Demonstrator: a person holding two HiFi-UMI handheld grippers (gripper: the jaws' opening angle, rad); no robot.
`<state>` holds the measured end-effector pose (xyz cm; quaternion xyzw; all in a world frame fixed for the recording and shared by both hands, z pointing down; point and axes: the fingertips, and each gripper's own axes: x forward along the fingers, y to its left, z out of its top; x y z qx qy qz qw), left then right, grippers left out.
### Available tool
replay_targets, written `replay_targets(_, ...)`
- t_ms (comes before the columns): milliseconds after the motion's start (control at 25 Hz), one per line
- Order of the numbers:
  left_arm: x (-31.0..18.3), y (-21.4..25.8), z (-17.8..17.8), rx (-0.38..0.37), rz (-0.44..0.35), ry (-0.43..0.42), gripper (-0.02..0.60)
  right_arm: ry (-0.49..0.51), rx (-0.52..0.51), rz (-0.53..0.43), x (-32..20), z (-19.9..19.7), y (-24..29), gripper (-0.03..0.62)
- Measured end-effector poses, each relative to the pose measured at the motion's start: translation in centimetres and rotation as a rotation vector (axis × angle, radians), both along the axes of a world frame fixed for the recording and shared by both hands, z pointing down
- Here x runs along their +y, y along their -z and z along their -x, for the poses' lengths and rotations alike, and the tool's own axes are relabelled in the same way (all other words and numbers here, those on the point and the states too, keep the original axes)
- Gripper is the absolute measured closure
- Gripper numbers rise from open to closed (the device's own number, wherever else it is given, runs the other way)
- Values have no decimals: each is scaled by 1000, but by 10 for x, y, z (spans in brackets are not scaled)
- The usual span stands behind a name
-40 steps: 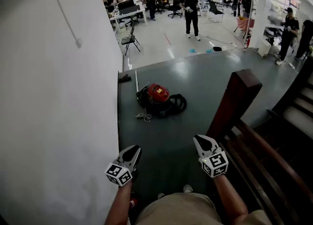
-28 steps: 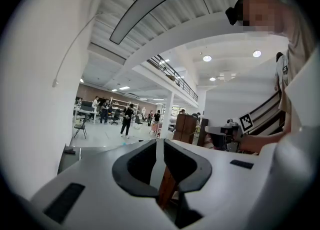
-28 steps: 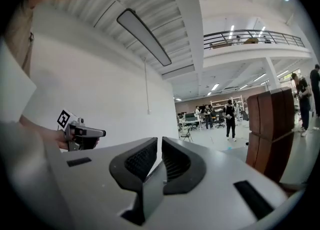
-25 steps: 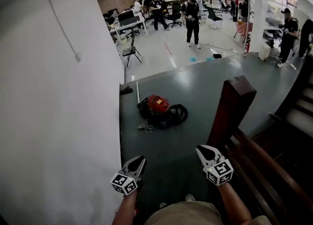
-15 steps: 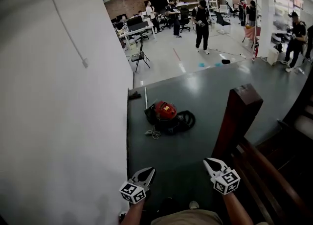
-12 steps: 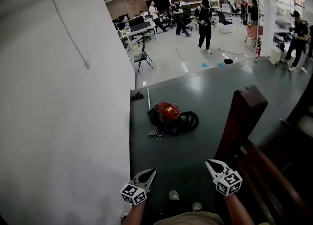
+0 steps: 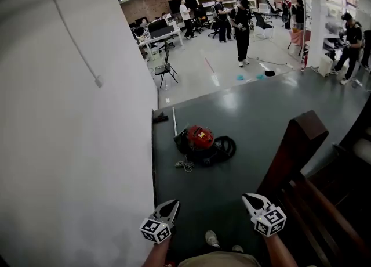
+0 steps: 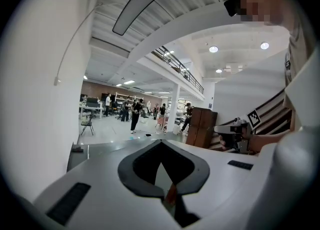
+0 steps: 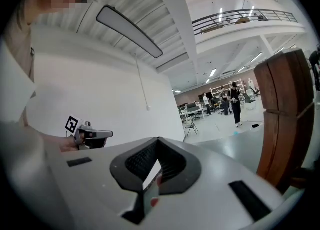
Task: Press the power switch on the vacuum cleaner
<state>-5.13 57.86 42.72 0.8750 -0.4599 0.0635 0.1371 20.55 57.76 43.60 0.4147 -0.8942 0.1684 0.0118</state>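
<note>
The vacuum cleaner [image 7: 200, 140], red on top with a black body and a coiled black hose, lies on the dark floor well ahead of me, near the white wall. Its switch is too small to make out. My left gripper [image 7: 168, 206] [image 8: 161, 143] hangs at the bottom left of the head view, jaws together, holding nothing. My right gripper [image 7: 250, 199] [image 9: 158, 140] is level with it at the bottom right, also shut and holding nothing. Both point forward toward the vacuum, far short of it. Each gripper view shows the other gripper beside it.
A white wall [image 7: 75, 144] runs along the left. A brown wooden stair post [image 7: 297, 147] and railing stand close on the right. A light cord [image 7: 185, 166] lies beside the vacuum. Several people, a folding chair [image 7: 166, 68] and desks fill the hall beyond.
I have walked forward with both grippers held low in front of me. The stair post has slid toward the right and the vacuum now sits a little lower in the head view.
</note>
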Motion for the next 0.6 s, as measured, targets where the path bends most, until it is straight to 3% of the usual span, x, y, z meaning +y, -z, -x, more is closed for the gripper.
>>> replay_targets(200,-41,4,39,39,-24,6,578,24,-36,-21,-24,25,15,585)
replay_targets(360,-55,8,53,115,-42,-48,578,20,-25,-41,-45,40,21,585)
replay_targets(600,-87,2,74,129,-39,-107,578,-17,-13,-54,-81,64,23,585)
